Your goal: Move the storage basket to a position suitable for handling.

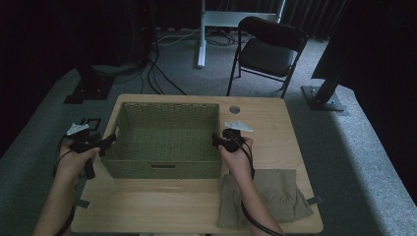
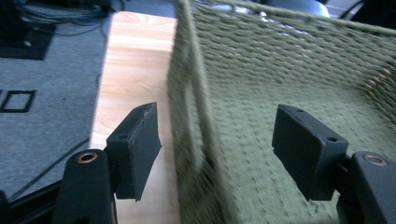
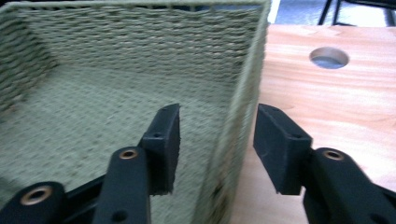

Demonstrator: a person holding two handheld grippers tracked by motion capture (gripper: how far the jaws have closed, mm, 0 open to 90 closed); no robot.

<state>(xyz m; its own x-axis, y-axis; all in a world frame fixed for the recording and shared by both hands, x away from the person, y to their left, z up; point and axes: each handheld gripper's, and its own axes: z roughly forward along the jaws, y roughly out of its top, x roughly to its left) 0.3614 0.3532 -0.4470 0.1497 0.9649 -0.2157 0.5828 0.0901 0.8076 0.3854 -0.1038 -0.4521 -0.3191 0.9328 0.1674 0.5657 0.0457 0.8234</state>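
The left gripper (image 1: 109, 141) is at the left wall of the basket (image 1: 164, 168). A hand (image 1: 74, 161) holds it. In the left gripper view its jaws are spread, one on each side of the wall. One jaw is out over the tabletop (image 2: 133, 60) and one is inside the basket (image 2: 261, 79). The pads do not press on the wall.

The basket is green and woven. It sits on the tabletop (image 1: 162, 206), close to the far edge and the left edge. Nothing lies in it.

The right gripper (image 1: 217, 142) is at the right wall of the basket. The other hand (image 1: 238, 160) holds it. In the right gripper view its jaws are spread too. The wall runs up between them. The left jaw is inside the basket (image 3: 116, 70) and the right jaw is out over the wood (image 3: 327, 98). The pads are just beside the wall and do not pinch it.

A round hole (image 1: 234, 109) is in the tabletop near the far edge, just right of the basket. A folded tan cloth (image 1: 280, 191) lies at the near right corner, partly under the right arm. Behind the table stands a black chair (image 1: 268, 49) on the grey carpet (image 1: 354, 147).
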